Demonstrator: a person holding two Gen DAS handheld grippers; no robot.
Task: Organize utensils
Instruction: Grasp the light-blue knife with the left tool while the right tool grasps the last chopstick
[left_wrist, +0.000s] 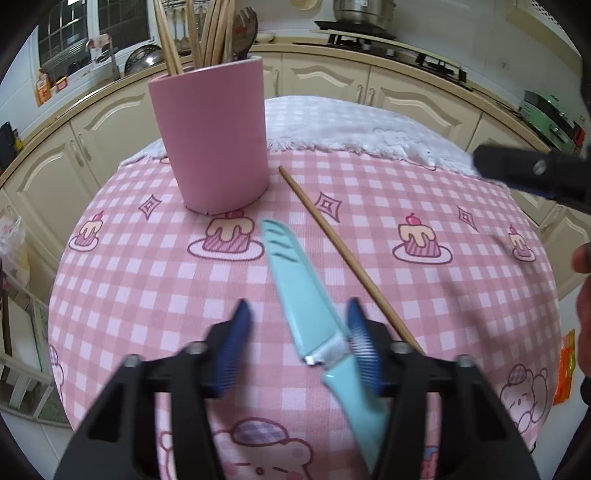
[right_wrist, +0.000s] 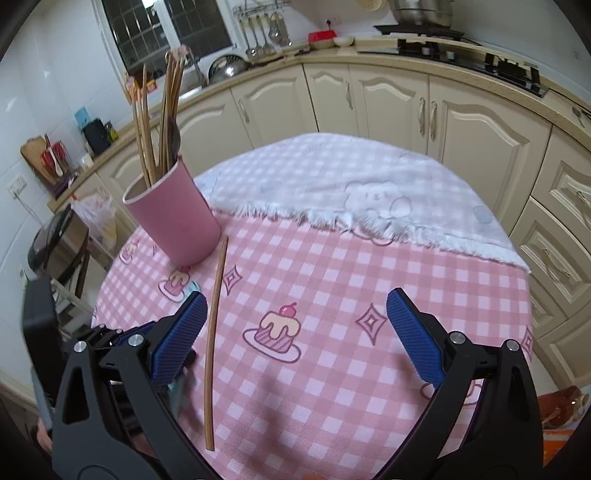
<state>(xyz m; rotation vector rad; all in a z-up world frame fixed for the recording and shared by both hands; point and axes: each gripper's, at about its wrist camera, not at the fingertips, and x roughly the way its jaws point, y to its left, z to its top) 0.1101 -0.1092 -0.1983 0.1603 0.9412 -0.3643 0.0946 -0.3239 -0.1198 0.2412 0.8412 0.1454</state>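
A pink holder cup (left_wrist: 214, 136) with several wooden chopsticks and a dark spoon stands at the table's far left; it also shows in the right wrist view (right_wrist: 173, 218). A light-blue sheathed knife (left_wrist: 306, 295) lies on the pink checked cloth, its handle between my left gripper's (left_wrist: 299, 339) open fingers, close to the right finger. One loose wooden chopstick (left_wrist: 347, 254) lies right of the knife, and in the right wrist view (right_wrist: 216, 332) just inside my right gripper's left finger. My right gripper (right_wrist: 295, 336) is open and empty above the cloth.
A white fringed towel (right_wrist: 351, 192) covers the far part of the round table (right_wrist: 369, 295). Cream kitchen cabinets (right_wrist: 388, 103) and a counter curve behind it. The right gripper's body (left_wrist: 532, 173) shows at the right edge of the left wrist view.
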